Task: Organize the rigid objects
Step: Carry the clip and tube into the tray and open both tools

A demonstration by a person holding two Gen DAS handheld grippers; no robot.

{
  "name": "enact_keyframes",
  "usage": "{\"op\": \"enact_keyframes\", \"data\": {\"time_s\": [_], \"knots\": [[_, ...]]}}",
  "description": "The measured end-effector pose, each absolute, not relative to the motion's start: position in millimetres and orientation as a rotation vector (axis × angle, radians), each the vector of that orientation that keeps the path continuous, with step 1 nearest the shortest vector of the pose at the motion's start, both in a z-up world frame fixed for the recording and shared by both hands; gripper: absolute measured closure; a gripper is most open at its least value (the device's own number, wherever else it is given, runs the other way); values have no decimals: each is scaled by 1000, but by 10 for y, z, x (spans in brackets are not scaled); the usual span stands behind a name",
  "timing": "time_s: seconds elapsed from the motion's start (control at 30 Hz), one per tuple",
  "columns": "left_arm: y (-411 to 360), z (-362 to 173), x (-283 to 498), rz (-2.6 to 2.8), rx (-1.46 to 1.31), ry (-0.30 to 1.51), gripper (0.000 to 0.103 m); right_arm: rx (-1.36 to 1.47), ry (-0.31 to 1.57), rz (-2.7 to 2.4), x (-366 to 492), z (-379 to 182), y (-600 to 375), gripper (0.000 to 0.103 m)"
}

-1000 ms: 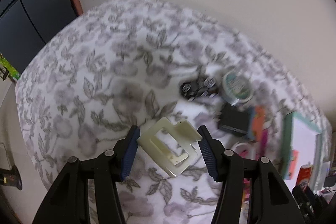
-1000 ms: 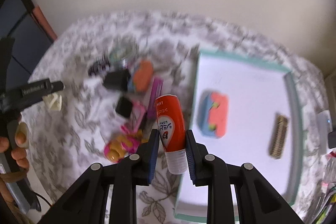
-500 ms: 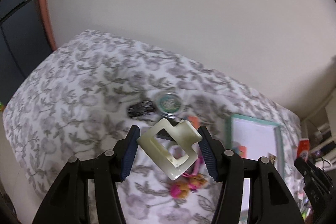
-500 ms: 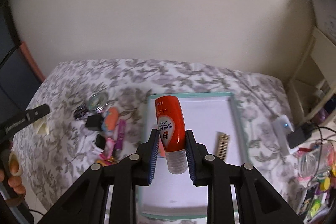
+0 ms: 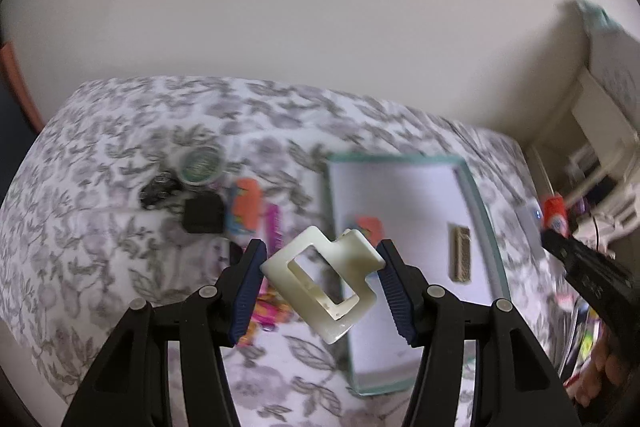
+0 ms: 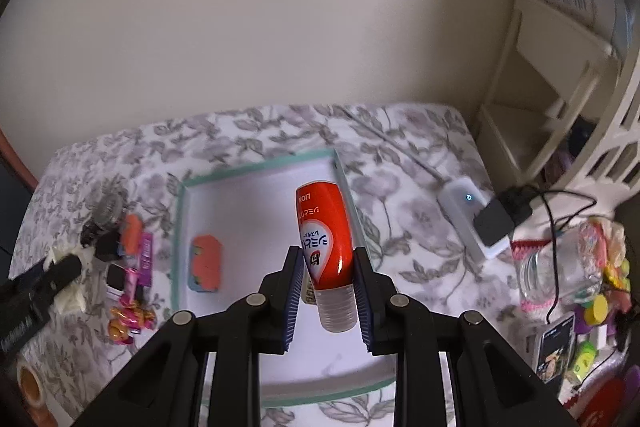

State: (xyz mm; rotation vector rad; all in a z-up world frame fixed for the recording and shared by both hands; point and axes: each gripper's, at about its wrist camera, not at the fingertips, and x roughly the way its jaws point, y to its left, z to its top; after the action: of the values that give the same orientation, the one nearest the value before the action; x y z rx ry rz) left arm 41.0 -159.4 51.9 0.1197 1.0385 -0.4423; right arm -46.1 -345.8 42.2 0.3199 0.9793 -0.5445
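Observation:
My left gripper (image 5: pixel 320 275) is shut on a cream square hair claw clip (image 5: pixel 326 285), held in the air over the left edge of the teal-rimmed white tray (image 5: pixel 476 199). My right gripper (image 6: pixel 326 277) is shut on a red tube with a clear cap (image 6: pixel 325 239), hanging above the tray (image 6: pixel 182 211). Inside the tray lie an orange and blue block (image 6: pixel 206 263) and a brown comb-like piece (image 5: pixel 460 253). The right gripper with its red tube (image 5: pixel 554 217) shows at the right edge of the left wrist view.
On the floral bedspread (image 5: pixel 100 227) left of the tray lie a round tin (image 5: pixel 198 167), black items (image 5: pixel 202 215), an orange block (image 5: pixel 246 209) and pink pieces (image 6: pixel 130 317). To the right are a white charger (image 6: pixel 470 213), a jar (image 6: pixel 560 273) and a shelf (image 6: pixel 552 99).
Both grippers rose and swung right with their loads. The claw clip went from over the bare bedspread to the tray's left edge; the red tube now hangs over the tray's right side.

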Motion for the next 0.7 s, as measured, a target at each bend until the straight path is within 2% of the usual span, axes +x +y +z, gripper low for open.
{"op": "enact_keyframes", "data": {"time_s": [0.37, 0.7], "knots": [[-2095, -142, 197, -526, 243, 1177, 45, 392, 1217, -563, -403, -489, -3665, 77], [-2226, -385, 136, -540, 286, 1213, 44, 415, 1278, -572, -416, -726, -3711, 76]]}}
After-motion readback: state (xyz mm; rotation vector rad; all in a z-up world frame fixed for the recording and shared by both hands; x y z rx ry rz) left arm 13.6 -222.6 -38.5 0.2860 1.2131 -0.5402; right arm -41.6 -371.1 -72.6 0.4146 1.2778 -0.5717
